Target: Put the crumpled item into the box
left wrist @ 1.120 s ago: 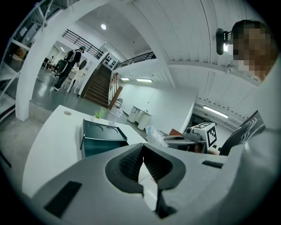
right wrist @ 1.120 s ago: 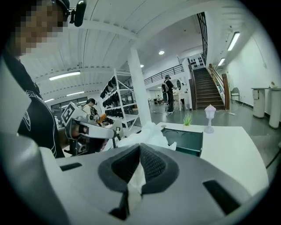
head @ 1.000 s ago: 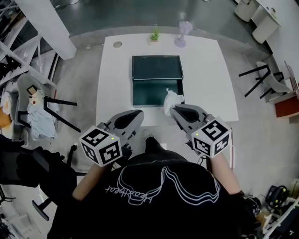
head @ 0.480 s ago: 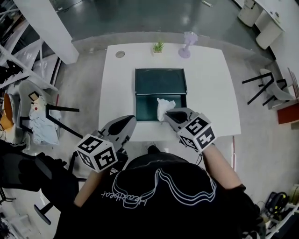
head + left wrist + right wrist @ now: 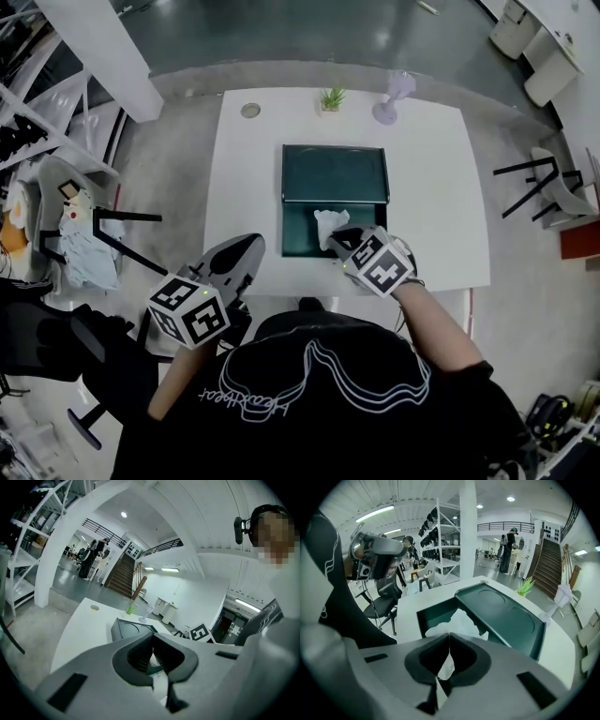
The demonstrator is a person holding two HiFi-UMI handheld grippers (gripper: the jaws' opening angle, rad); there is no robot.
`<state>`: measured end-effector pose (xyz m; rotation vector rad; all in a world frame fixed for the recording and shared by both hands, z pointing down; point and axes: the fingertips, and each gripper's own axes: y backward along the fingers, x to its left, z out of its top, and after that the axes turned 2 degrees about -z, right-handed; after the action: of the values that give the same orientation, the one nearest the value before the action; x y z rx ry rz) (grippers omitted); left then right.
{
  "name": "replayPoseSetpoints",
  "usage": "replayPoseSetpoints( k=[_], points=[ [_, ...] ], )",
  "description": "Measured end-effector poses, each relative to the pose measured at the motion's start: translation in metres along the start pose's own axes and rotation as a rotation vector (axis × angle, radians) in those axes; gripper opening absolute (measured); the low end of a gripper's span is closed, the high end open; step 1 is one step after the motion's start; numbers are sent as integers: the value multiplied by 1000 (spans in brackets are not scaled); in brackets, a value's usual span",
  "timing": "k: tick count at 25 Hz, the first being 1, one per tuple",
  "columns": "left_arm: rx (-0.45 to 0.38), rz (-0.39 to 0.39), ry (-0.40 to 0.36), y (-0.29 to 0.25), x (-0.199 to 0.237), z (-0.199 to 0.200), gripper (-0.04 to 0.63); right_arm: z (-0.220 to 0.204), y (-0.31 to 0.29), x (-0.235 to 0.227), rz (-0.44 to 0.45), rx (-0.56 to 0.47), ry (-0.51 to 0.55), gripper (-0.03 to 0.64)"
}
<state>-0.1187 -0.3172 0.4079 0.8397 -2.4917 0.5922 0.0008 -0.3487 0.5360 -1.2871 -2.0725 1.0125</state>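
The dark green box (image 5: 289, 234) lies open in the middle of the white table (image 5: 431, 206), its lid (image 5: 335, 173) folded back on the far side. My right gripper (image 5: 339, 240) is shut on the white crumpled item (image 5: 327, 225) and holds it over the near right part of the open compartment. In the right gripper view the crumpled item (image 5: 459, 623) sticks out past the shut right gripper (image 5: 449, 638), above the box (image 5: 436, 611). My left gripper (image 5: 242, 255) hangs at the table's near left edge, shut and empty. The left gripper (image 5: 152, 640) faces the box (image 5: 125, 627).
At the table's far edge stand a small green plant (image 5: 330, 97) and a pale lilac stemmed object (image 5: 392, 97); a round cable hole (image 5: 249, 110) is at the far left corner. Chairs (image 5: 80, 225) (image 5: 548, 183) flank the table, and a white pillar (image 5: 103, 47) rises far left.
My right gripper has carried the crumpled item leftward and lower, from the box's near right corner to above its open compartment. The left gripper has dropped back slightly toward me.
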Motion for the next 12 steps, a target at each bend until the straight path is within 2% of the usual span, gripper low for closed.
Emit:
replayPoseSetpoints(
  k=[12],
  points=[
    [-7,30,26,0,22,3,5,-16,-37,-9,14,154,63,17]
  ],
)
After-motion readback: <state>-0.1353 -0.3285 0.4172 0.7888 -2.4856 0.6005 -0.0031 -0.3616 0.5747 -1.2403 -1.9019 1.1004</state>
